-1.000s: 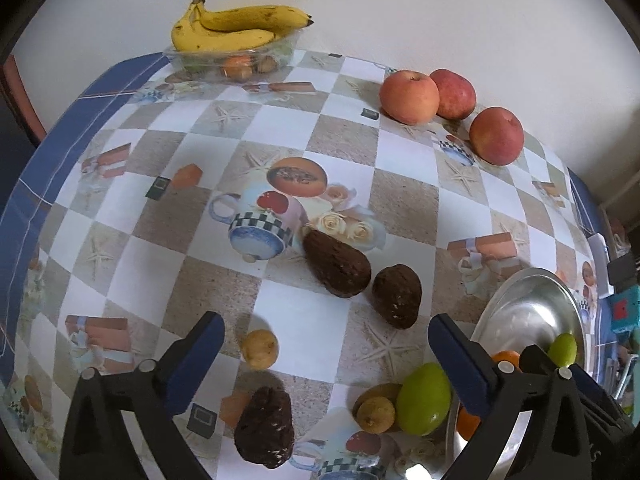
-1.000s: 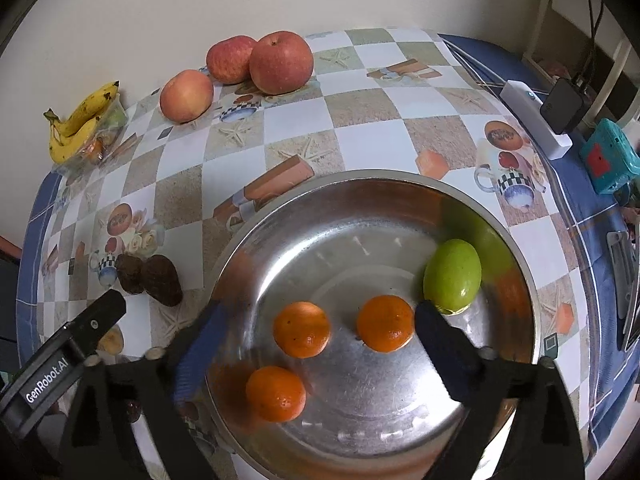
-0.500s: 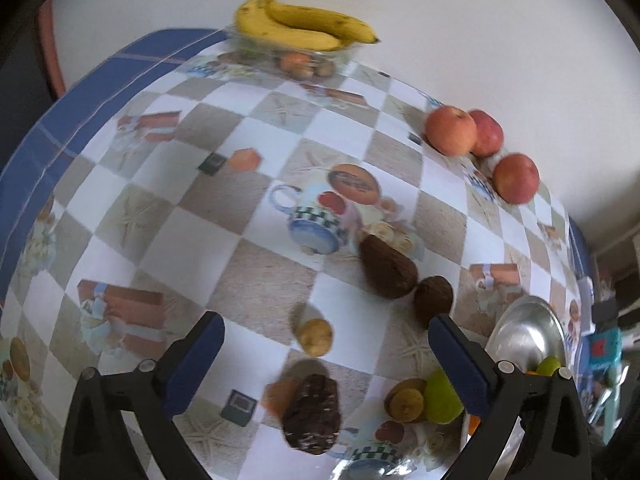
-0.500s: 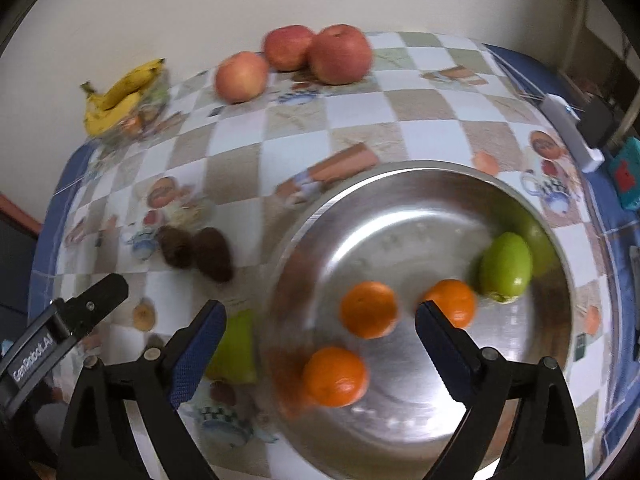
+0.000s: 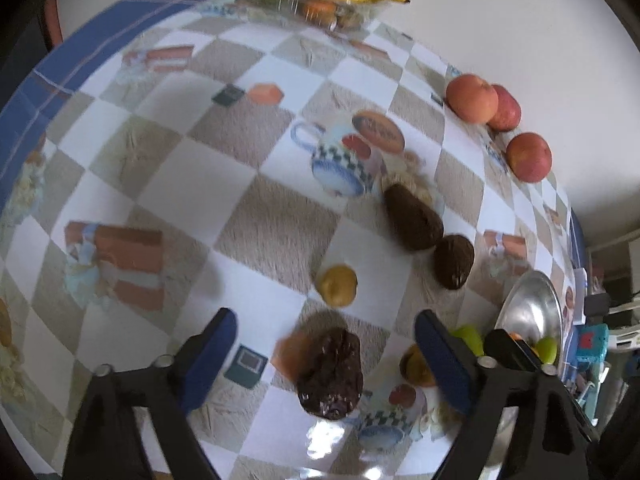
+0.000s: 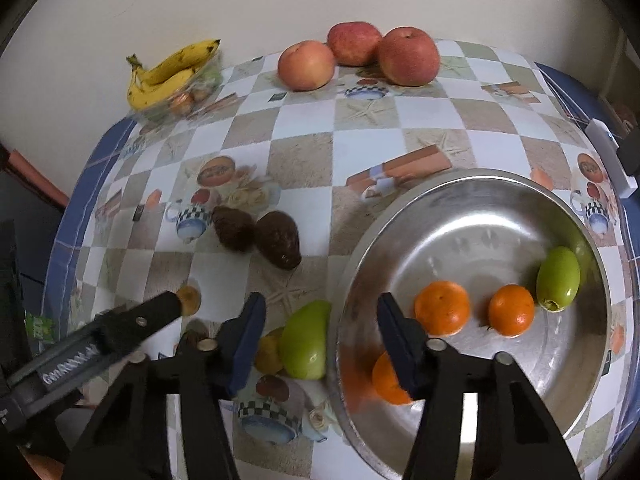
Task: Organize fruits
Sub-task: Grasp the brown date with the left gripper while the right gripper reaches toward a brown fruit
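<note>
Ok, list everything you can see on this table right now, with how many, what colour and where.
apples: three, red, far edge.
bananas: bunch, yellow, on clear tub, far left.
dark fruits: three, brown, mid-table.
small yellow fruits: two.
green fruits: two; one beside bowl, one in it.
oranges: three, in bowl.
steel bowl: one, right.
left gripper: closing around a dark fruit.
right gripper: closing over the green fruit and bowl rim.

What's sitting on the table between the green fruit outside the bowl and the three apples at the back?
In the right wrist view, only bare checkered tablecloth lies between the green fruit and the apples; no fruit.
</note>
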